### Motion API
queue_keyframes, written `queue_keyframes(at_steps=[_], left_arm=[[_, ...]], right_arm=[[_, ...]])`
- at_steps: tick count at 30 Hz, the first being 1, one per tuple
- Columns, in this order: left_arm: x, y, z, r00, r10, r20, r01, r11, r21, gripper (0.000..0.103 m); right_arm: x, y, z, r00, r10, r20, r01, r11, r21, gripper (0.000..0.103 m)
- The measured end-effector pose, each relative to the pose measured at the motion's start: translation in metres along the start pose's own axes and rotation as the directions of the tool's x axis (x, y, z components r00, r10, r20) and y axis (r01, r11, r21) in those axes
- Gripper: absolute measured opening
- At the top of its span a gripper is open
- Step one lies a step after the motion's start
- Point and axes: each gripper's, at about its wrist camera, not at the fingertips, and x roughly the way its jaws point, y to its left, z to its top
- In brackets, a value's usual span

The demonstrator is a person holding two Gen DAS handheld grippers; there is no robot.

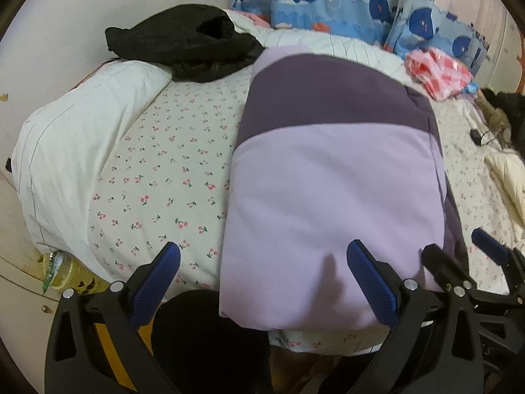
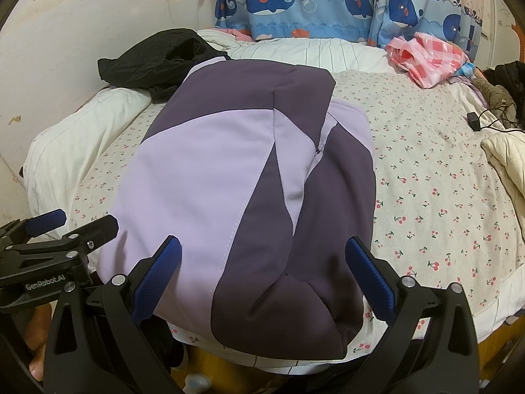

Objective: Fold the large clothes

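Two open grippers and nothing held: my left gripper [image 1: 262,282] hangs with its jaws spread over the near left corner of the purple garment [image 1: 334,177], and my right gripper [image 2: 262,279] is just as wide over the near edge on the dark-panelled side, neither pad pinching cloth as far as I can tell. The garment lies lengthwise on the cherry-print sheet [image 1: 157,170], already doubled into a long bundle, its near end hanging slightly past the bed's front edge. That overhang is my first worry: if I close on only the top layer, the lower layers could stay behind or slide toward the floor, and the fold would open up. The fabric looks smooth and slippery, so a shallow bite may let it slip free mid-lift. In the right wrist view the sleeve panels overlap unevenly, and lifting one side higher could twist the stack. If I carry the near end forward, the far end sits close to the black clothing [image 1: 183,46] by the pillow [image 1: 78,138] and might catch on it.
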Motion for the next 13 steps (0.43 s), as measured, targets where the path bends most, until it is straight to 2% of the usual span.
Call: queue_keyframes(at_steps=[6, 13], left_arm=[[-0.008, -0.005, 0.003, 0.997, 0.050, 0.054, -0.052, 0.998, 0.030, 0.097], [-0.009, -0.006, 0.004, 0.996, 0.063, 0.056, -0.065, 0.997, 0.038, 0.097]], right_arm=[[-0.006, 0.000, 0.001, 1.000, 0.008, 0.018, -0.008, 1.000, -0.006, 0.097], [-0.013, 0.000, 0.003, 0.999, 0.005, 0.033, -0.004, 1.000, -0.011, 0.097]])
